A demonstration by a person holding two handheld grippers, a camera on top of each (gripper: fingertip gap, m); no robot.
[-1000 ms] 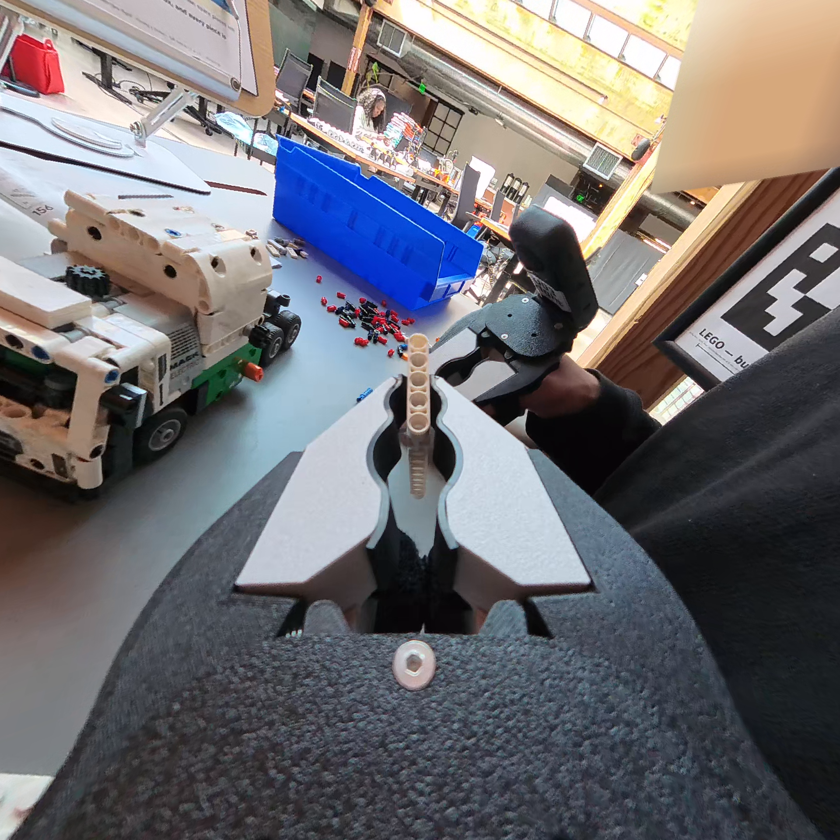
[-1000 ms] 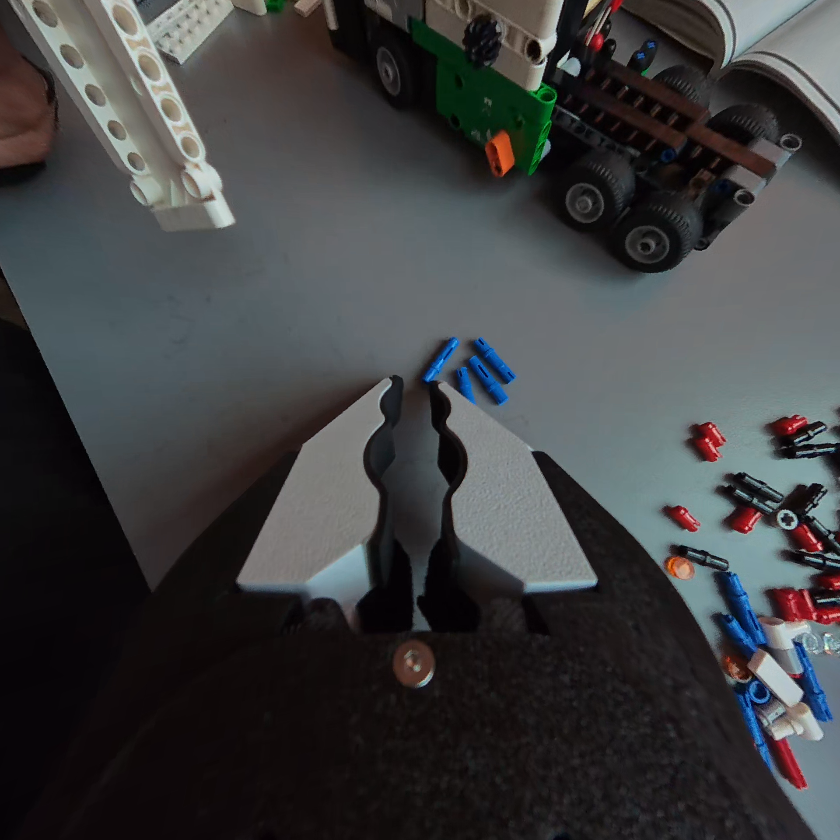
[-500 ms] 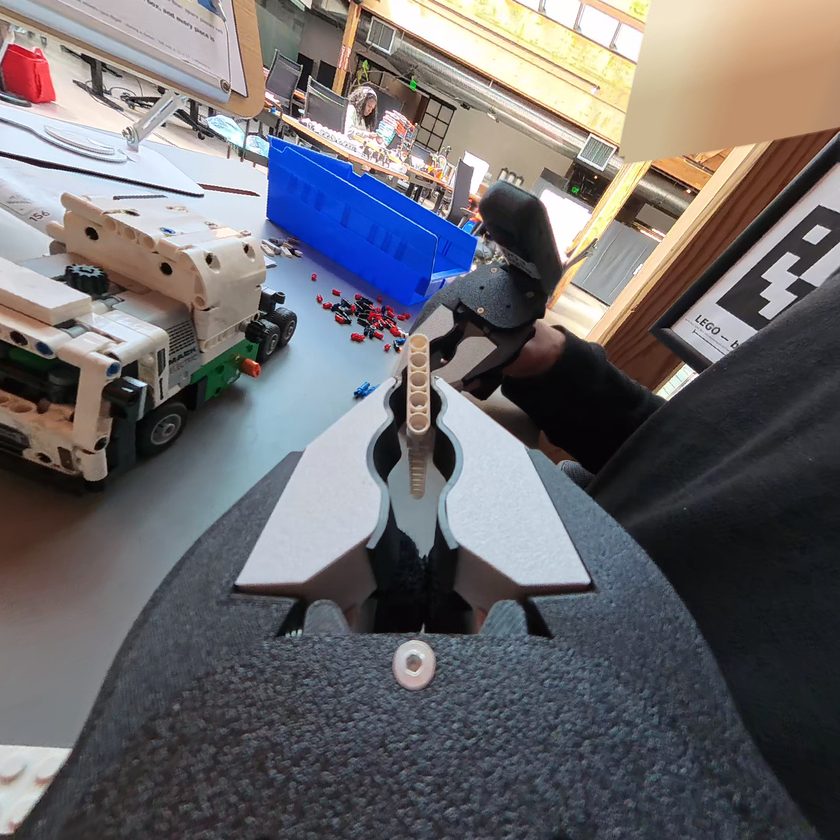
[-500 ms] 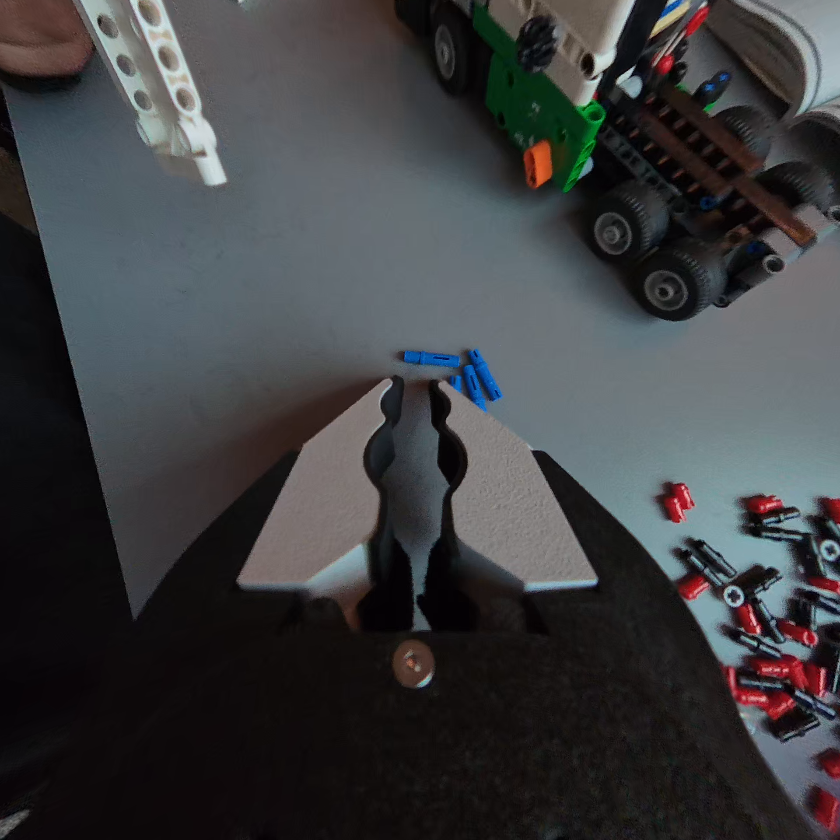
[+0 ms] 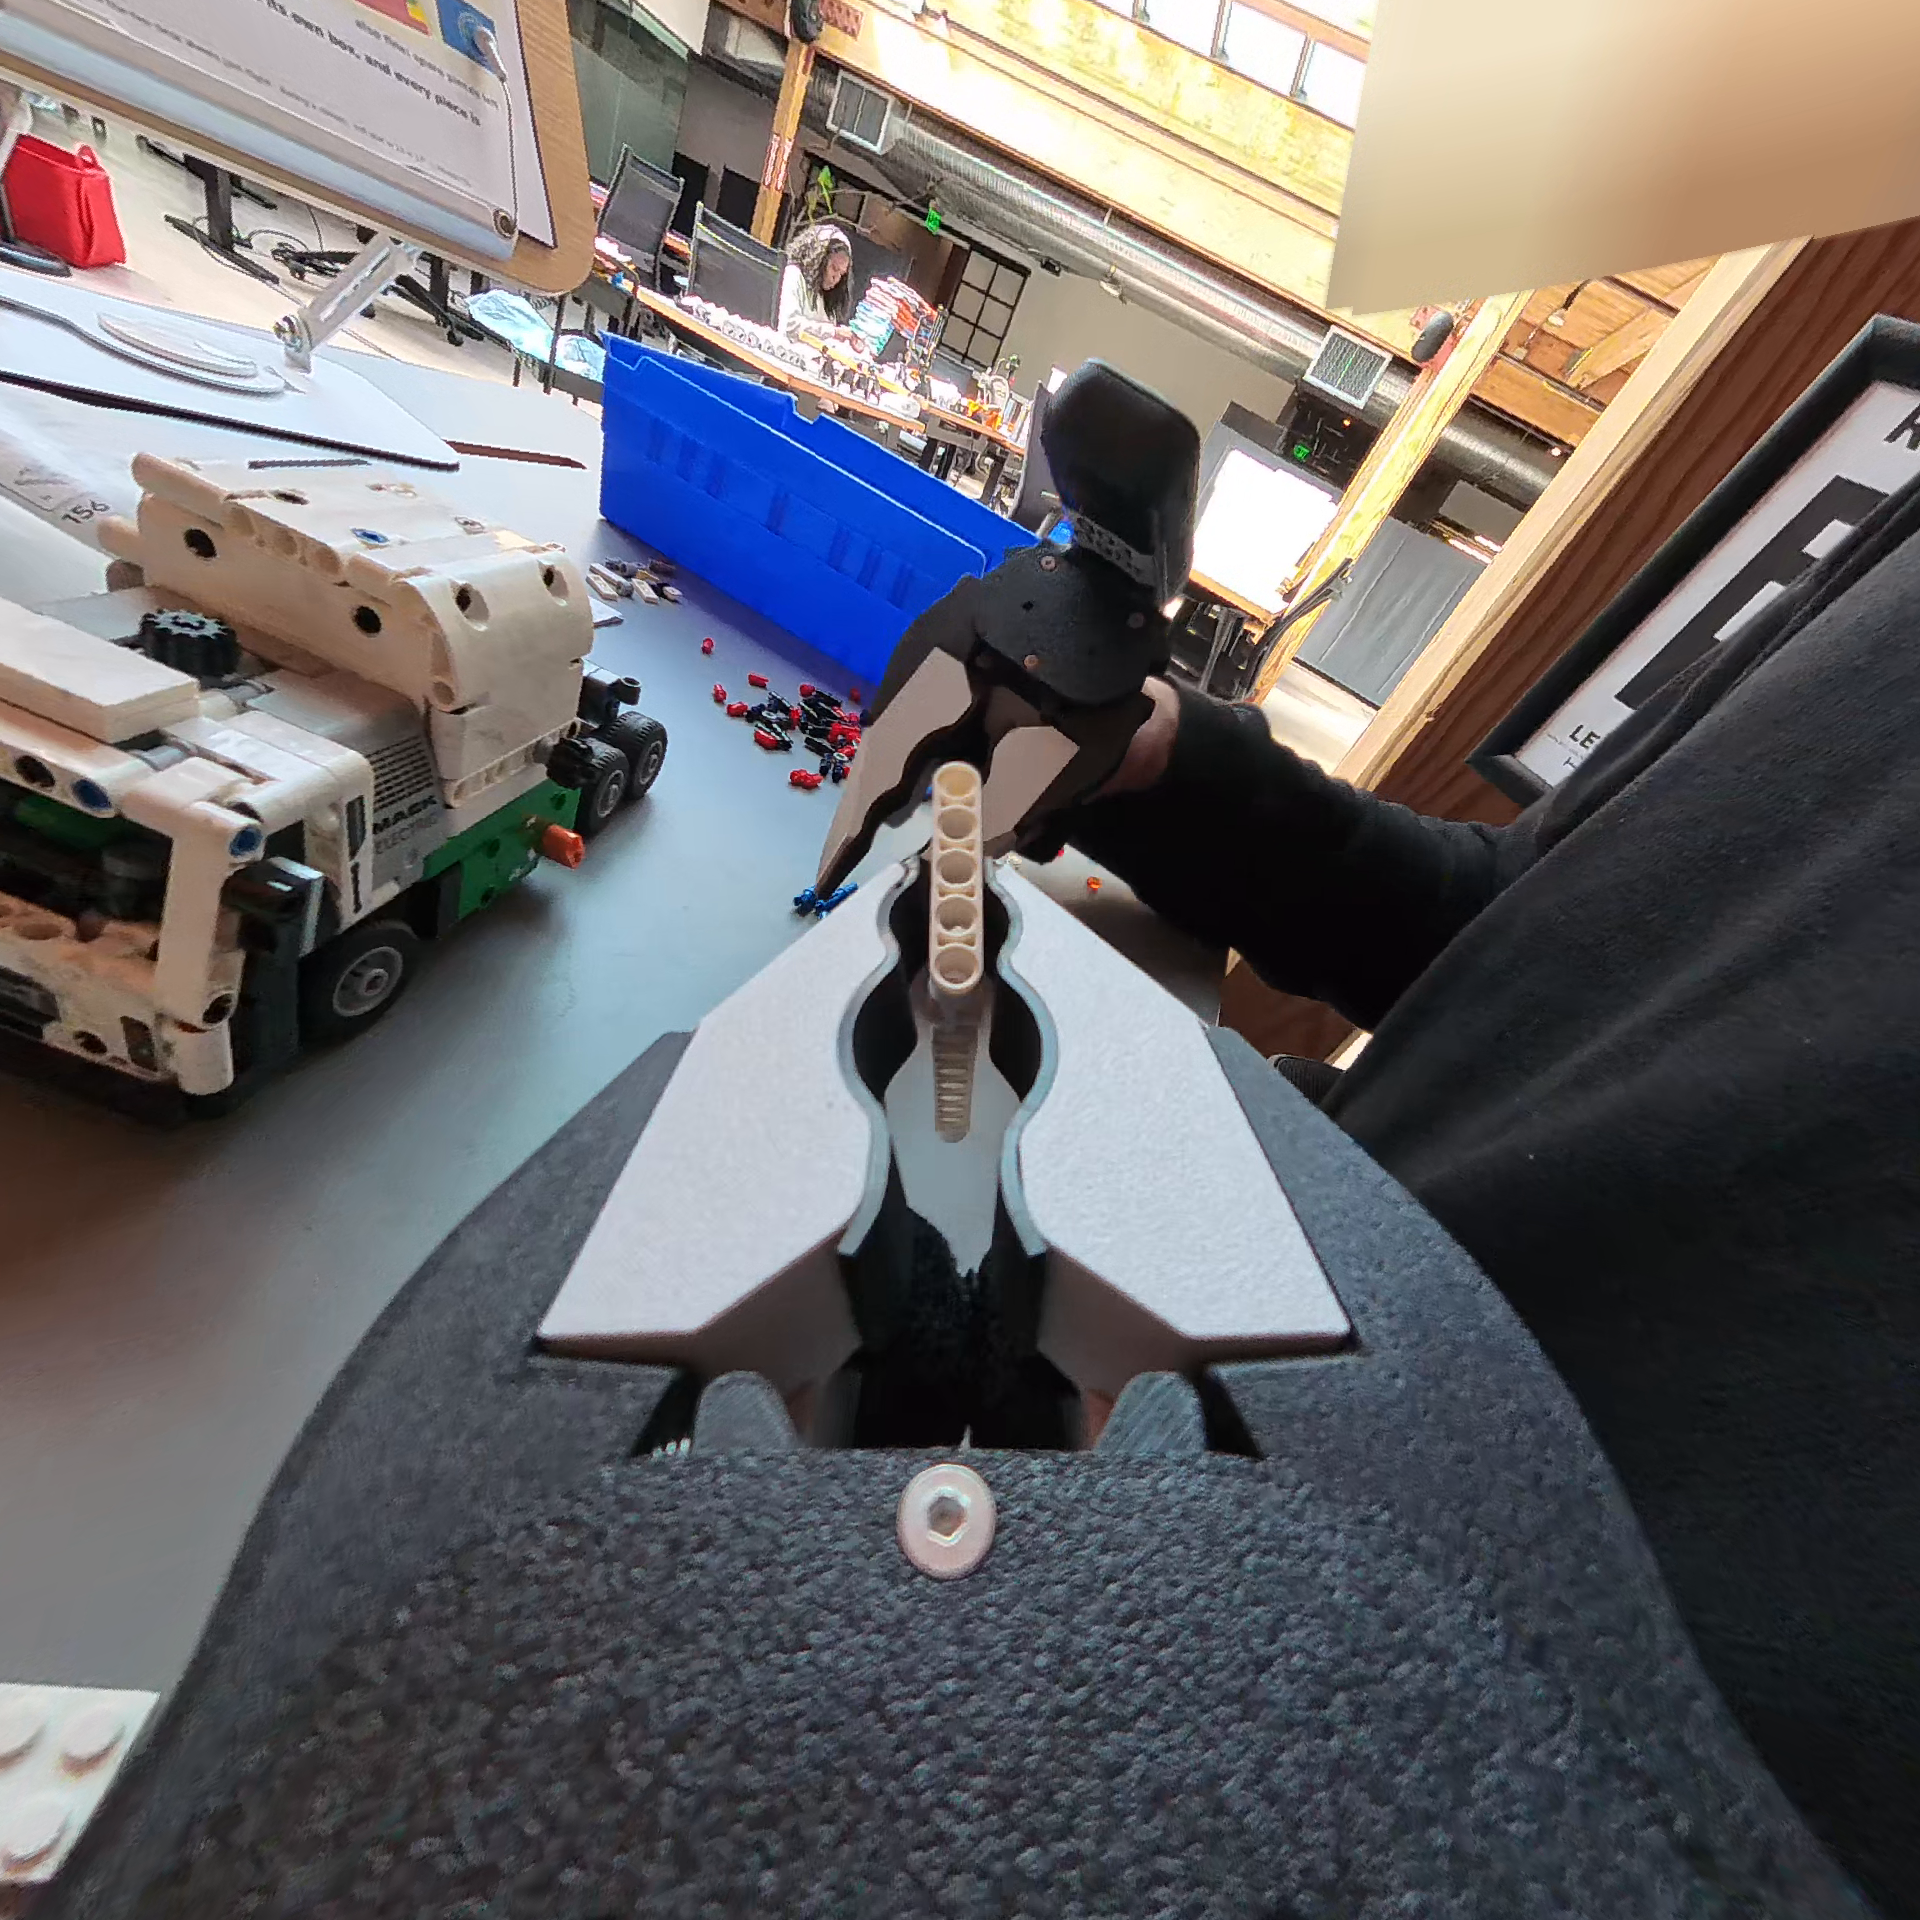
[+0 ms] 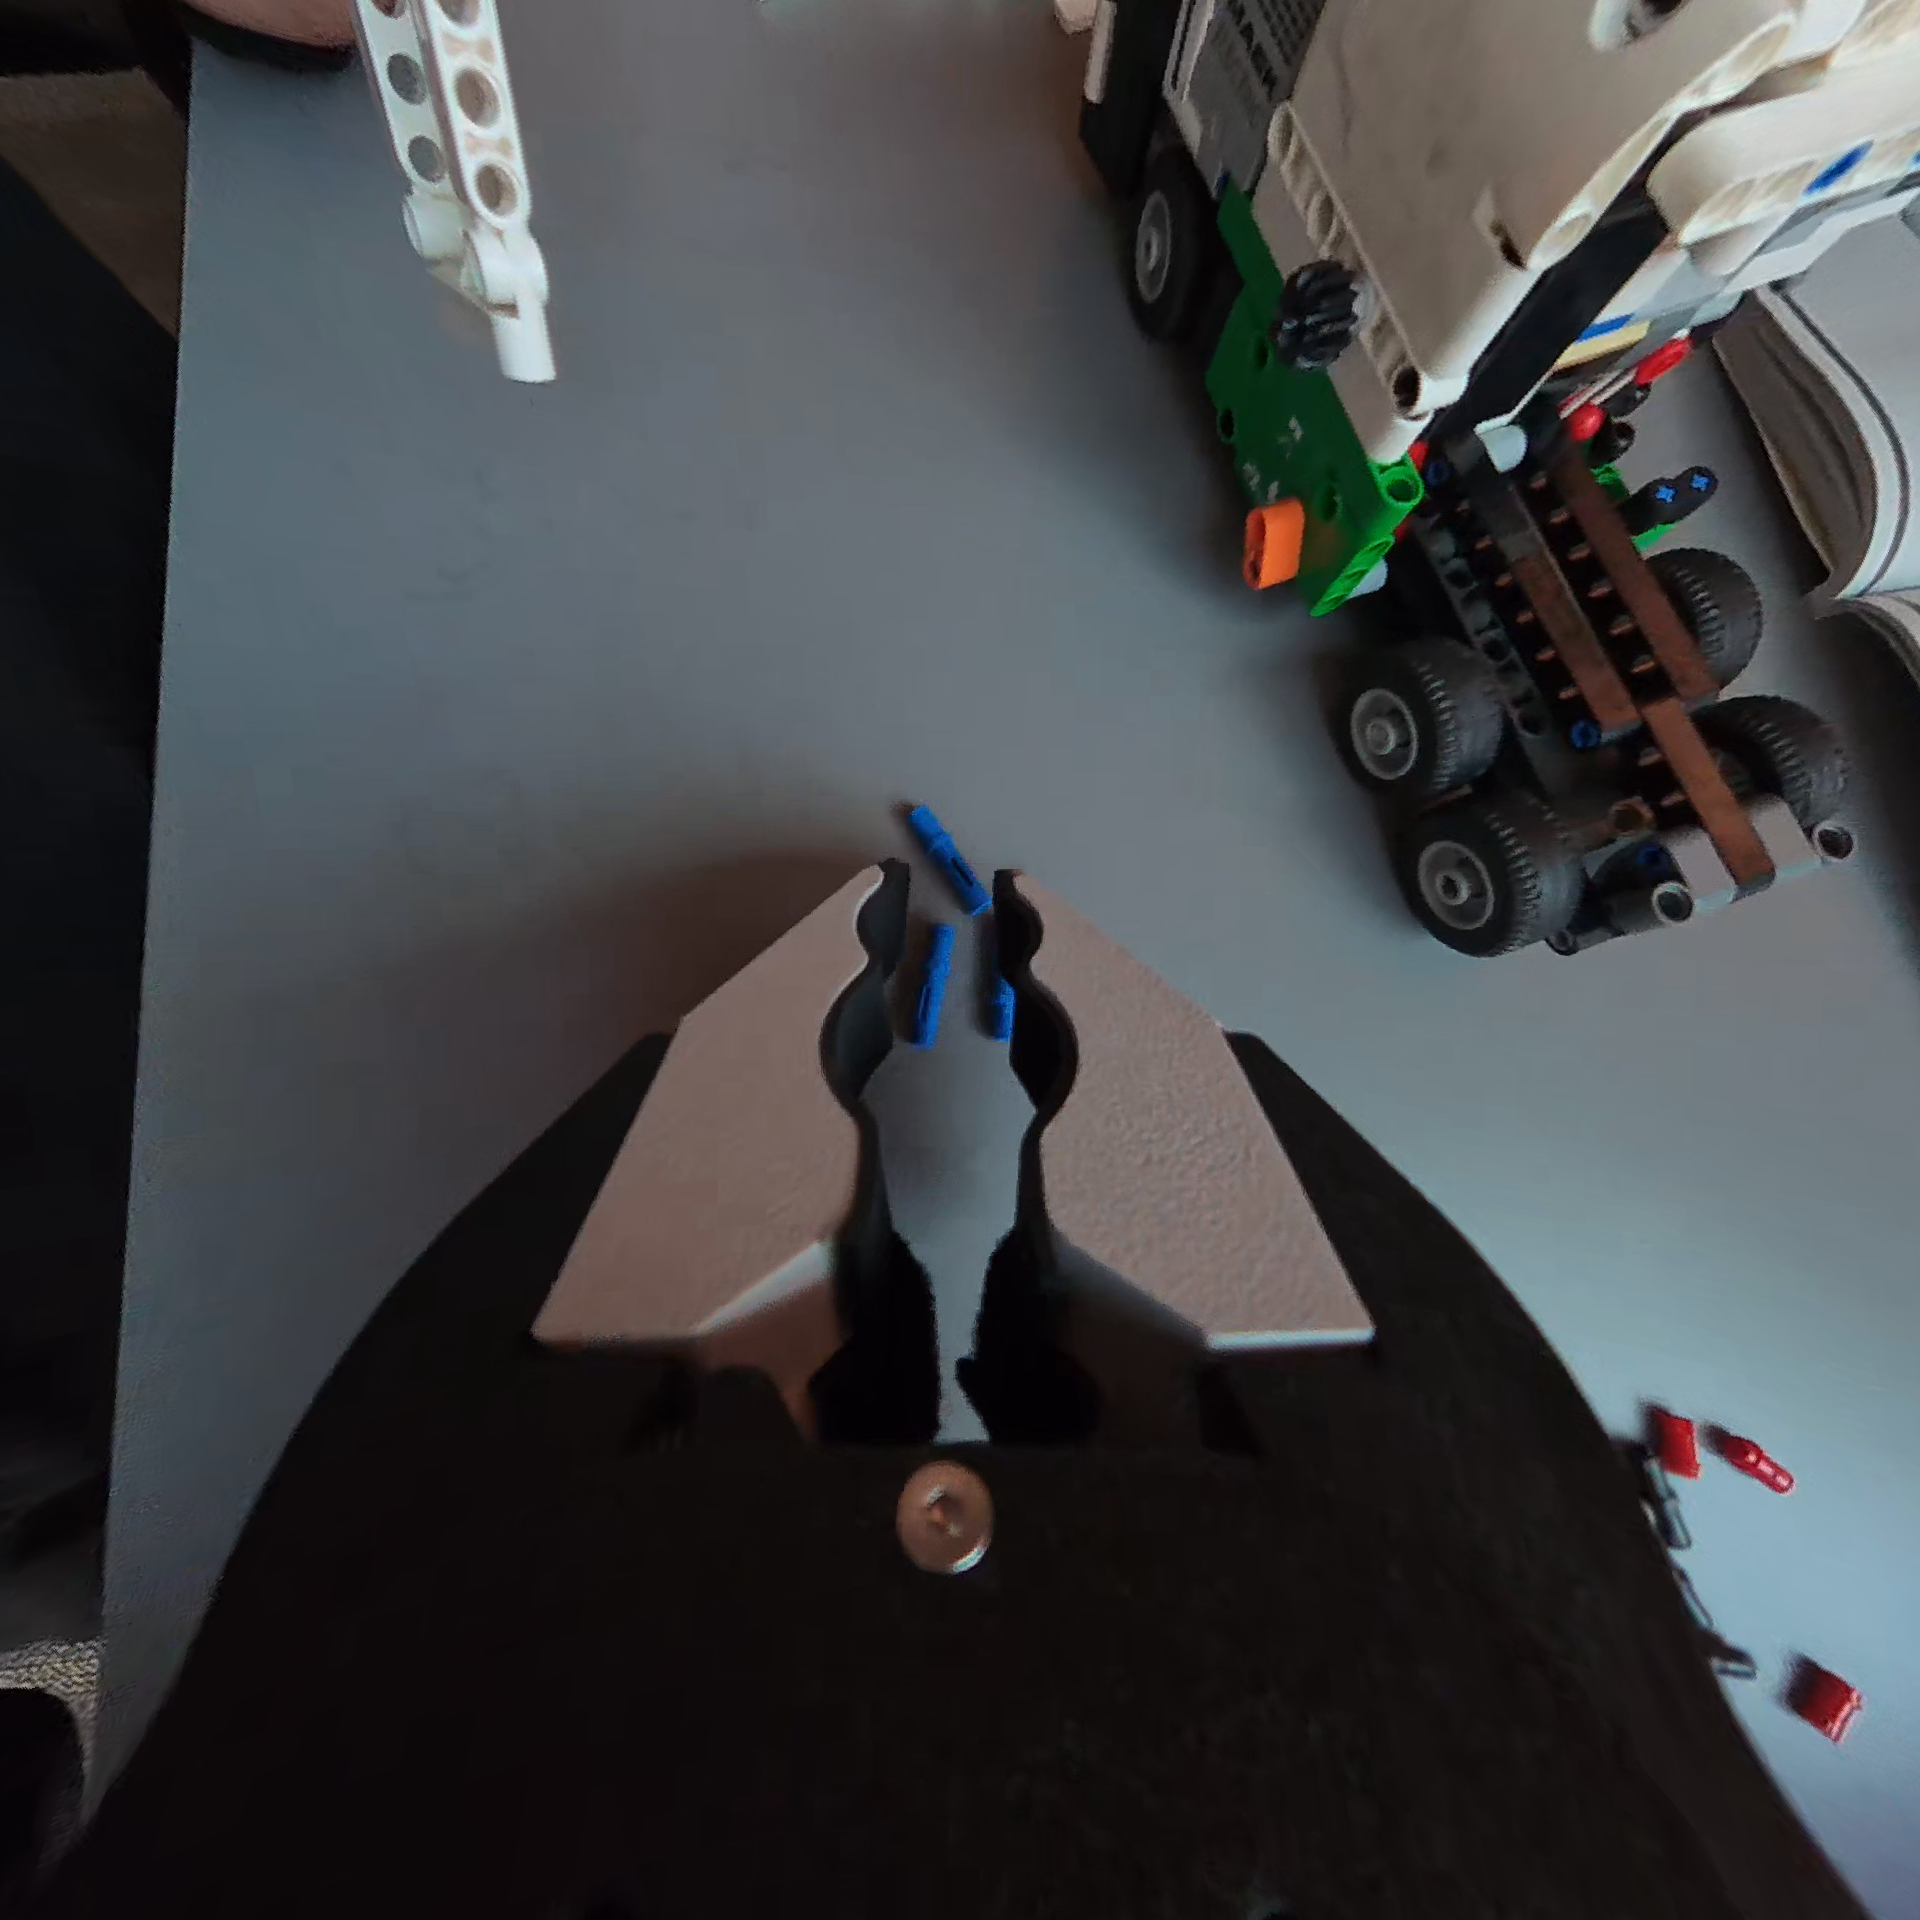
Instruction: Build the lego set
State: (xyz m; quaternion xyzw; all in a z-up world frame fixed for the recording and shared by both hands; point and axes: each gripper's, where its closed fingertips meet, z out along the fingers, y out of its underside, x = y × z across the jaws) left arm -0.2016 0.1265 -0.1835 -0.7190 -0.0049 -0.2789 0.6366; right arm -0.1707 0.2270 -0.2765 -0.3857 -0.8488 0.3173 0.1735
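Note:
My left gripper is shut on a white holed beam and holds it upright above the grey table. The beam also shows in the right wrist view, top left. My right gripper is open and low over three blue pins. One pin lies between the jaws, one is partly hidden by the right finger, one lies at the tips. The right gripper also shows in the left wrist view, tips down at the pins. The white and green truck stands on the table.
A blue bin stands at the back. Several red and black pins lie scattered near it. An open booklet lies behind the truck. A board on a stand is at the far left. The table's edge runs along the left. The grippers' ends are close to 15 cm from one another.
My right gripper has come down and forward over the blue pins, its jaws have opened a little, and two pins now lie between them. The left gripper still holds the beam.

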